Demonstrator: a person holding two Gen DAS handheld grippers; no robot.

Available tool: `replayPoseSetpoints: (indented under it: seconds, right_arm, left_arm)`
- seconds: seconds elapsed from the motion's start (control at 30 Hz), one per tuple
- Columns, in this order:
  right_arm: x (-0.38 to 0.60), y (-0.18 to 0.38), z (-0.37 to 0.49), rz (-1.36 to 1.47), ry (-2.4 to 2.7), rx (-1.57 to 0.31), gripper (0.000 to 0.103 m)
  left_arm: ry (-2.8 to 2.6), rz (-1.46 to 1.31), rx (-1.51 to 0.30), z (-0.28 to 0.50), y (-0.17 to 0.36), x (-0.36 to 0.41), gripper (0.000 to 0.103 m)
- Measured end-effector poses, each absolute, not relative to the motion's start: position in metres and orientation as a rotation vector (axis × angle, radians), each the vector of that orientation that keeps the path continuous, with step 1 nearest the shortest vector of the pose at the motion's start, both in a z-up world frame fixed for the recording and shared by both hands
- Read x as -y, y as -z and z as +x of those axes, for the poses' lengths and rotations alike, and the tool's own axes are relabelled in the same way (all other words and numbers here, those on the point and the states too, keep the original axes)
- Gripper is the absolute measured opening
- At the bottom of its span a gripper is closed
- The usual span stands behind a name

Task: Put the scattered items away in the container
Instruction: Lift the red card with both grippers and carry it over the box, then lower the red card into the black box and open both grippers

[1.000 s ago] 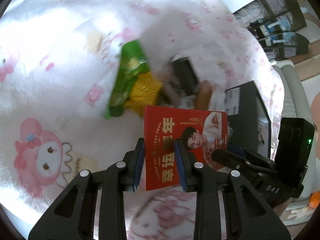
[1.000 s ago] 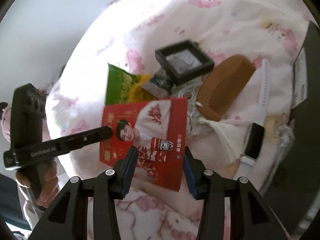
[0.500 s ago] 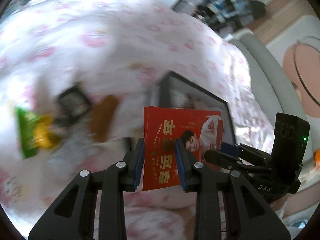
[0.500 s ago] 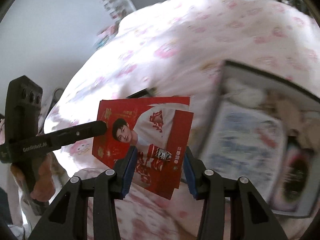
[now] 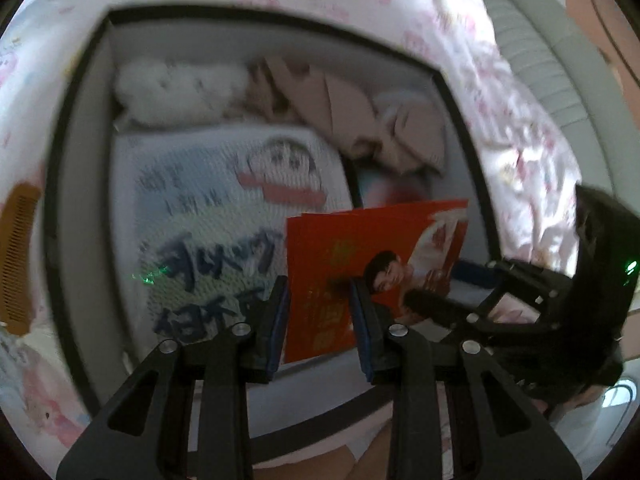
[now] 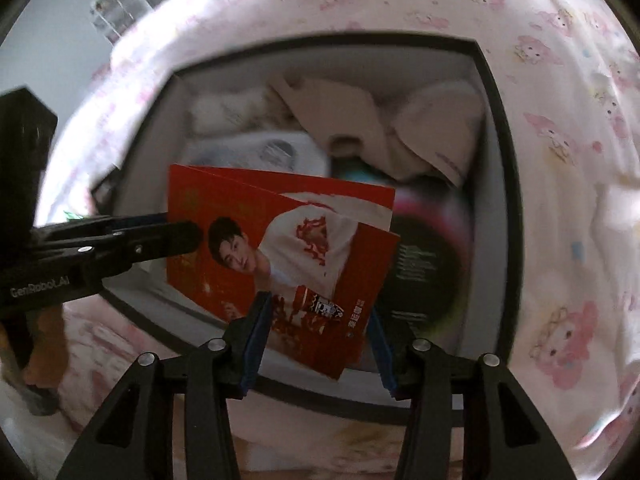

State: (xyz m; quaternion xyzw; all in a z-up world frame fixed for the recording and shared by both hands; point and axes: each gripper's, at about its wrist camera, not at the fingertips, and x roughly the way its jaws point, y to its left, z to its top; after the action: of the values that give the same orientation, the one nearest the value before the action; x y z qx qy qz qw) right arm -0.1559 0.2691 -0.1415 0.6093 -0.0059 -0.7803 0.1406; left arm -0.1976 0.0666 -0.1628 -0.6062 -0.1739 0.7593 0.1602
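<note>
A stack of red printed packets (image 5: 344, 264) (image 6: 280, 248) hangs over the open black box (image 5: 60, 200) (image 6: 504, 200), held from both sides. My left gripper (image 5: 320, 320) is shut on the stack's left edge, one finger in front and one behind. The right gripper (image 6: 318, 332) has the stack's lower corner between its blue pads. Its jaws are opening, though the pads still look to be touching the packets. Each gripper shows in the other's view: the left gripper (image 6: 188, 236) and the right gripper (image 5: 440, 292).
The box holds a white mesh pouch (image 5: 224, 208), beige cloth (image 5: 360, 120), a white fluffy item (image 5: 176, 84) and a dark round disc (image 6: 424, 272). A brown comb (image 5: 18, 256) lies outside the box's left wall. Pink patterned bedding (image 6: 560, 140) surrounds the box.
Both grippers carried the red packets sideways from above the scattered items to above the open box. The green bag, small frame and watch have left view.
</note>
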Motion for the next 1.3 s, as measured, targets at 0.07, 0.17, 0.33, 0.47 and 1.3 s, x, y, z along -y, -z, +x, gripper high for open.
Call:
replayPoseSetpoints:
  seconds: [0.07,0.17,0.33,0.47,1.3]
  right_arm:
    - [-0.269,0.145,-0.157,1.778,2.227,0.004,0.044]
    - [-0.268,0.140,-0.154,1.752,2.240,-0.055,0.045]
    - [-0.275,0.120,-0.158,1.659,2.307,-0.126,0.045]
    - [-0.274,0.120,-0.182,1.608,2.304,-0.069,0.045]
    - [-0.254,0.163,-0.182,1.628,2.321,-0.114,0.040]
  left_arm:
    - [-2.140,-1.759,0.503,-0.196,0.171,-0.066,0.029]
    - [-2.135,-1.757,0.545,-0.193,0.172,-0.057,0.029]
    - [-2.195,-1.726,0.599,-0.189,0.167,-0.039,0.029]
    - [-2.230,-1.759,0.625,-0.190,0.173,-0.035,0.029]
    - [-2.051,-1.693,0.611,-0.151,0.176,-0.064,0.024]
